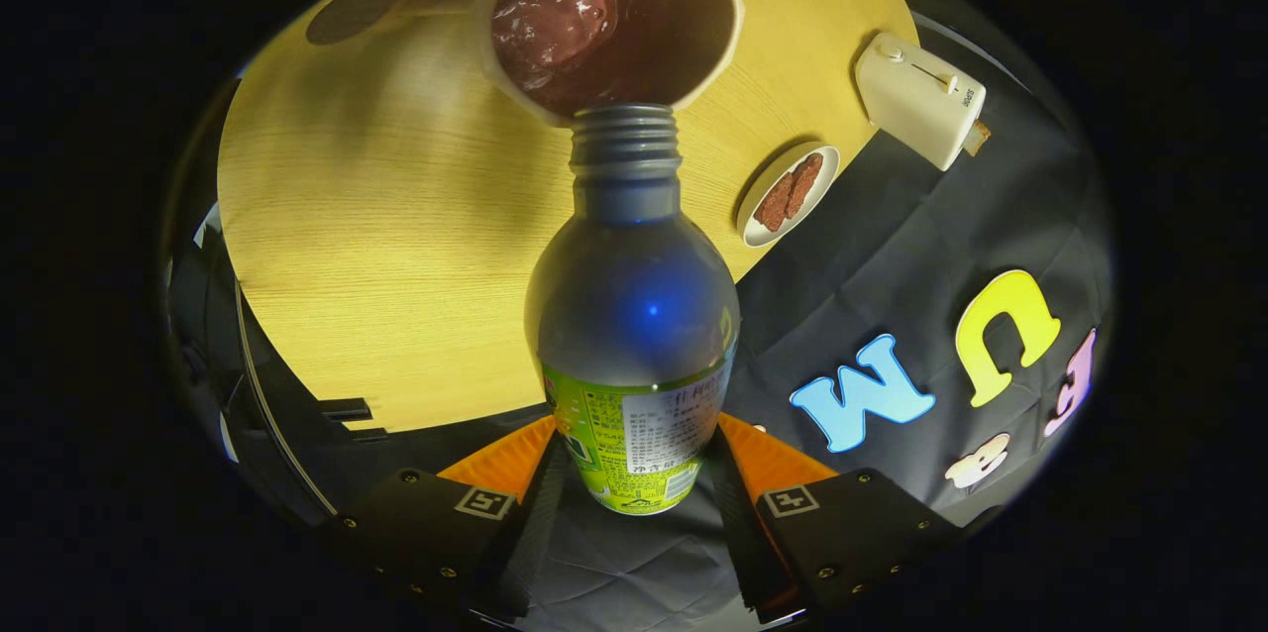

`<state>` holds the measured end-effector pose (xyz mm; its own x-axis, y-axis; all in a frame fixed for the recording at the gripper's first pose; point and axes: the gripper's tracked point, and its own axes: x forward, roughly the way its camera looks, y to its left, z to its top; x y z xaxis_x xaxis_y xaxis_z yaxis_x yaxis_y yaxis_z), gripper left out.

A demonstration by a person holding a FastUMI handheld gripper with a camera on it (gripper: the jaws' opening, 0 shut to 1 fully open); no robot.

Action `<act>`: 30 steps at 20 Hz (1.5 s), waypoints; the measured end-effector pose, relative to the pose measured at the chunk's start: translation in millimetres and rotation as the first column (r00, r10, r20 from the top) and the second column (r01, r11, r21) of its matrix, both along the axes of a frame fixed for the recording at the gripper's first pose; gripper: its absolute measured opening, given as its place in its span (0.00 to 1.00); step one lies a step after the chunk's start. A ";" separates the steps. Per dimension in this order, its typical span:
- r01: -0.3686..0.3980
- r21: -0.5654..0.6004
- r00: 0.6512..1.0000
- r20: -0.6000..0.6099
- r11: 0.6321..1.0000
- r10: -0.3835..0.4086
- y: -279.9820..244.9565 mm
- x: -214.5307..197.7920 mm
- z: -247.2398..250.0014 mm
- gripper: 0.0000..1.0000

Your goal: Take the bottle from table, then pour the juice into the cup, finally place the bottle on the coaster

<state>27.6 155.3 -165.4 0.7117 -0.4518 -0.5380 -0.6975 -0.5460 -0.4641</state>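
My gripper is shut on a clear bottle with a green label, both fingers pressing its labelled lower body. The bottle is uncapped and tipped forward, its threaded neck at the near rim of a cream cup. The cup holds dark reddish juice with a glossy surface. The bottle body looks drained. A dark round coaster lies on the yellow wooden table beside the cup, beyond its handle.
A small white plate with brown slices sits near the table's edge, off to the side of the bottle. A white toaster with bread in it stands further along that edge. Black cloth lies past the table.
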 end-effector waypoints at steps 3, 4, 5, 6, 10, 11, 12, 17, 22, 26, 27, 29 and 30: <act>0.003 -0.001 1.000 -0.001 1.000 -0.003 -1.5 0.2 -0.1 0.76; 0.004 -0.002 1.000 -0.003 1.000 -0.004 -2.0 0.1 -0.7 0.76; 0.006 -0.002 1.000 -0.004 1.000 -0.006 -3.3 -0.5 -0.7 0.76; 0.008 -0.001 1.000 -0.003 1.000 -0.008 -3.6 -0.2 -0.1 0.76; 0.024 0.000 1.000 -0.005 1.000 -0.024 -4.3 -2.4 2.1 0.76; 0.020 -0.006 1.000 -0.006 1.000 -0.020 -3.1 -4.1 3.6 0.76; 0.019 -0.008 1.000 -0.008 1.000 -0.019 -1.4 -4.1 4.1 0.76; 0.023 -0.027 1.000 -0.010 0.999 -0.024 -0.2 -5.7 6.8 0.76; 0.030 -0.012 0.999 -0.018 0.999 -0.030 -1.1 -4.0 3.7 0.76; 0.076 0.092 0.997 -0.024 0.993 -0.074 -4.6 -8.4 -6.9 0.76; 0.089 0.127 0.996 -0.026 0.988 -0.086 -4.7 -9.1 -10.7 0.76; 0.106 0.183 0.994 -0.036 0.977 -0.101 -4.7 -11.1 -19.2 0.76; 0.112 0.205 0.994 -0.039 0.972 -0.106 -6.2 -11.9 -23.1 0.76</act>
<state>15.7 149.1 -188.4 0.6480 -0.4025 -0.6466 -0.7615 -0.3603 -0.5388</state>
